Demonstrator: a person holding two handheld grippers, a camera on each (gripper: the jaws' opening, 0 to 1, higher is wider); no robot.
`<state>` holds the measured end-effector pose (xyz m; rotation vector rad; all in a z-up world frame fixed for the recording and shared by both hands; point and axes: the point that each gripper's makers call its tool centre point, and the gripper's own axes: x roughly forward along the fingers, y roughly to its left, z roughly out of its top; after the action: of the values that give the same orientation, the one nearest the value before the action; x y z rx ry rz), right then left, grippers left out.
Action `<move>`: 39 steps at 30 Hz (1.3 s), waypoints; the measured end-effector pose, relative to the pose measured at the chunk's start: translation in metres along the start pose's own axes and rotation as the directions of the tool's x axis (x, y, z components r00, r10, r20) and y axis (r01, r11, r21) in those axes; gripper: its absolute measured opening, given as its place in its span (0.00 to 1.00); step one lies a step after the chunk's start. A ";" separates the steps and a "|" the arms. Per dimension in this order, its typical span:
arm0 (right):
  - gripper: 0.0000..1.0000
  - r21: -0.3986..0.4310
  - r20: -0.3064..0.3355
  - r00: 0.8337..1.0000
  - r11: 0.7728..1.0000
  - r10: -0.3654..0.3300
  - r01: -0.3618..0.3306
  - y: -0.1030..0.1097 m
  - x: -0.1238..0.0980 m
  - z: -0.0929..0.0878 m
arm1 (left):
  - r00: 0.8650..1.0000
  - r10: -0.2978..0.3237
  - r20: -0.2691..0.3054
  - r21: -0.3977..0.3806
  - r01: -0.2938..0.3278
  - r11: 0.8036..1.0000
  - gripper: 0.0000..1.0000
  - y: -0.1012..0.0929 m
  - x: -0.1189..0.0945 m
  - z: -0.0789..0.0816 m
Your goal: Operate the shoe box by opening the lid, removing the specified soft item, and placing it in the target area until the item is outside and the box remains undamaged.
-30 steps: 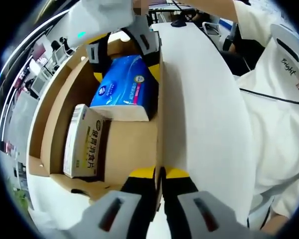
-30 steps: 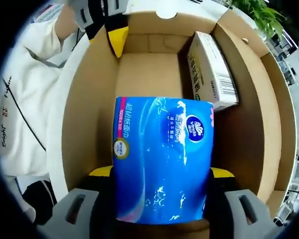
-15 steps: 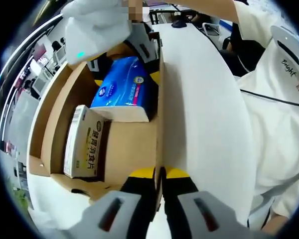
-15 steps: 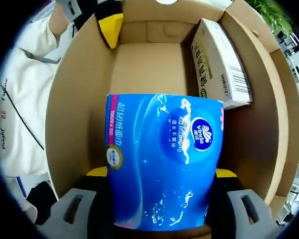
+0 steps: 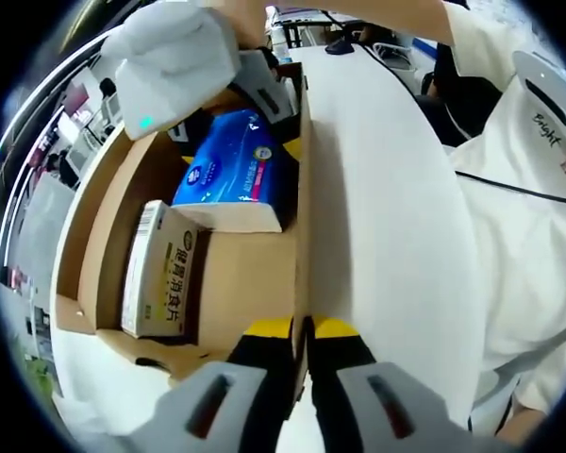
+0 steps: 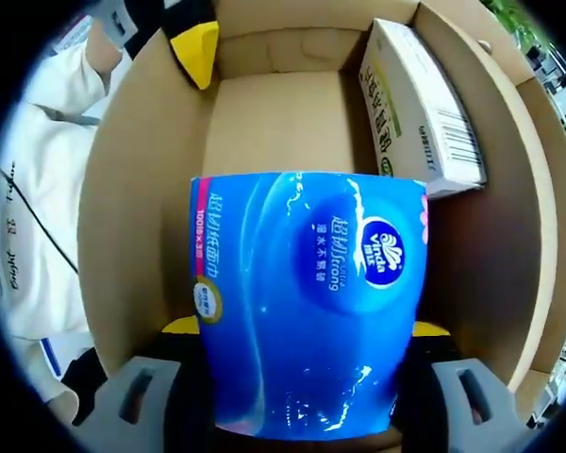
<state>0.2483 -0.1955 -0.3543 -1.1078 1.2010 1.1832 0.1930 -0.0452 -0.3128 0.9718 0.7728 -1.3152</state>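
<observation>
With the right gripper (image 6: 307, 330) we pinch the blue tissue pack (image 6: 307, 302) between the fingers, low inside the shoe box (image 6: 123, 198). Lift straight up, we judge, keeping the pack off the cardboard walls so nothing tears. With the left gripper (image 5: 300, 330) we clamp the box's side wall, fingers pressed onto it, steadying the box. Beyond the pack, a small printed carton (image 6: 420, 109) lies against the far wall.

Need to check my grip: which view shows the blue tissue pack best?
The right gripper view: the blue tissue pack sits large between its jaws. The left gripper view shows it smaller, at the box's far end.
</observation>
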 end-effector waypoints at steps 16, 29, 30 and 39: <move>0.81 0.008 -0.008 1.000 1.000 -0.007 0.007 -0.001 0.000 0.000 | 1.000 0.009 0.020 0.023 -0.009 1.000 0.04 -0.001 0.000 0.002; 0.75 -0.014 0.047 0.998 0.999 0.045 -0.044 -0.004 -0.004 0.001 | 1.000 -0.009 0.021 0.000 0.009 1.000 0.03 -0.001 -0.001 0.001; 0.73 -0.014 0.045 0.998 0.999 0.042 -0.042 -0.005 -0.004 0.000 | 1.000 -0.009 0.021 0.001 0.009 1.000 0.03 -0.002 -0.001 0.001; 0.72 -0.004 0.004 1.000 1.000 0.004 -0.004 -0.002 -0.002 -0.001 | 1.000 -0.012 0.011 0.004 0.012 1.000 0.03 -0.002 0.000 0.000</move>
<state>0.2498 -0.1965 -0.3520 -1.1058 1.1983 1.1908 0.1908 -0.0455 -0.3126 0.9630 0.7692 -1.3321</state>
